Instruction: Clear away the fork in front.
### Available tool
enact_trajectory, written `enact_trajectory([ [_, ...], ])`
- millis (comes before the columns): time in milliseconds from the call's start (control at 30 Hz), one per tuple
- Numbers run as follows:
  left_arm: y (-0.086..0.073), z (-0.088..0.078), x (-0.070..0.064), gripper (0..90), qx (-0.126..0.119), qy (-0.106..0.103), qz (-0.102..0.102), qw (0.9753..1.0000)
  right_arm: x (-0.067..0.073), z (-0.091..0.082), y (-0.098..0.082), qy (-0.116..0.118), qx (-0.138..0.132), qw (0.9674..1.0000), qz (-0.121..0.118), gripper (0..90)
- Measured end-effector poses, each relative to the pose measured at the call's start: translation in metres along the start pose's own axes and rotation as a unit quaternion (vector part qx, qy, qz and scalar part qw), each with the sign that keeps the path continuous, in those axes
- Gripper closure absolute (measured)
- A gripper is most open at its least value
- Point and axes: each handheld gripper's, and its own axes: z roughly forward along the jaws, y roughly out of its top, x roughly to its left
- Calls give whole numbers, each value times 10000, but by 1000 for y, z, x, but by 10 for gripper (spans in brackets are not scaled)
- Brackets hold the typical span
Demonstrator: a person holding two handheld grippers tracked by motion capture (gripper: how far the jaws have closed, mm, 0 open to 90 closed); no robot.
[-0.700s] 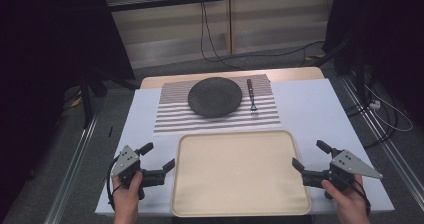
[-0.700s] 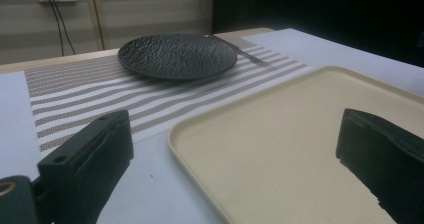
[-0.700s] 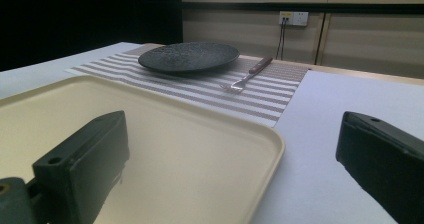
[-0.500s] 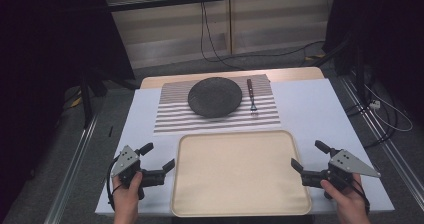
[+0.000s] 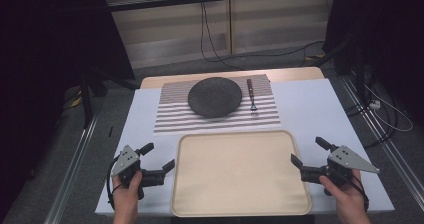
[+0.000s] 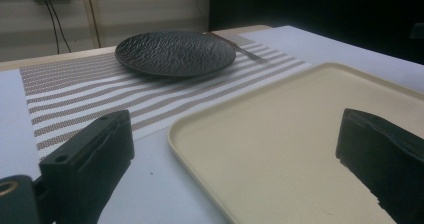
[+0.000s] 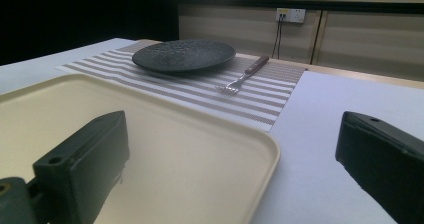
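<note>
Two black two-jaw grippers sit low at the near edge of the white table [image 5: 310, 104], one at each side of a wide, shallow cream plastic tray [image 5: 240, 171]. The left gripper [image 5: 157, 156] has its jaws spread wide with nothing between them; in the left gripper view one jaw hangs over the tray's near corner and the other over bare tabletop. The right gripper [image 5: 309, 151] is likewise spread wide and holds nothing, its jaws straddling the tray's right rim without clearly touching it. Beyond the tray lies a brown-and-white striped woven placemat [image 5: 175, 116], close to the tray's far edge. On the mat rests a round, dark, textured plate [image 5: 215, 97], and just right of it a metal fork with a brown handle [image 5: 251, 95], tines toward the tray.
</note>
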Motion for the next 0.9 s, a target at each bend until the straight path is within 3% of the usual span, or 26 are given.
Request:
enact_trajectory([
  [300, -1, 2, -2, 24, 40, -37, 9, 10000, 0, 10, 14, -51, 81, 9998, -182, 6],
  [900, -1, 2, -5, 24, 43, -58, 34, 10000, -16, 57, 44, -222, 158, 9996, 7, 10],
])
